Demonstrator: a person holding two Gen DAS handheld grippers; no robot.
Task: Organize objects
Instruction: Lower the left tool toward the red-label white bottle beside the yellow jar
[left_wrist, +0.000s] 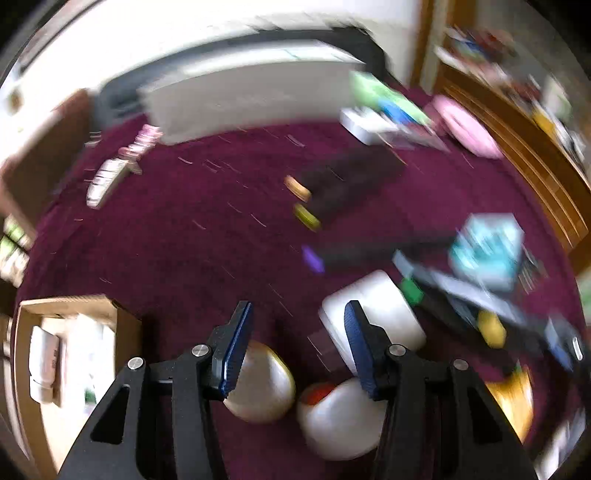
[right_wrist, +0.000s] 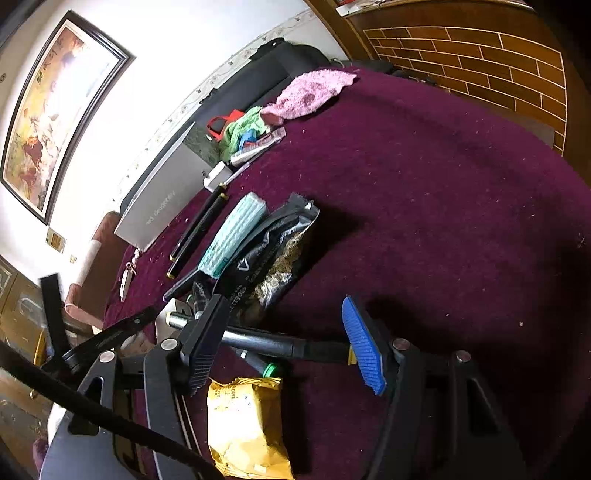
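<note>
In the left wrist view, heavily smeared by motion, the left gripper is hanging over the maroon cloth with its jaws apart and nothing between the pads. Just under it, at about six o'clock, two pale rounded objects are lying side by side: one by the left pad and one with a red patch by the right. A white rounded box is sitting past the right pad at about two o'clock. A cardboard box with white things in it is standing at eight o'clock. My judgement is that this hand is between picks, travelling toward the next item; which one I cannot tell through the blur.

In the right wrist view, which is sharp, the right gripper is standing with its jaws wide apart, straddling a dark cylindrical pen-like tool that is lying crosswise between the pads without being pressed. The tool is black and grey, slender, with a pale metal end toward nine o'clock. A yellow packet is lying at six o'clock, crinkled and soft-looking. At eleven o'clock, a dark foil pouch and a teal patterned pack are lying side by side, with black pens beyond. A pink towel is lying at twelve o'clock.

The step looks like either a grasp or a release of the tool. If a grasp, the next move calls for closing squarely across its barrel, since a round shaft may roll.
</note>
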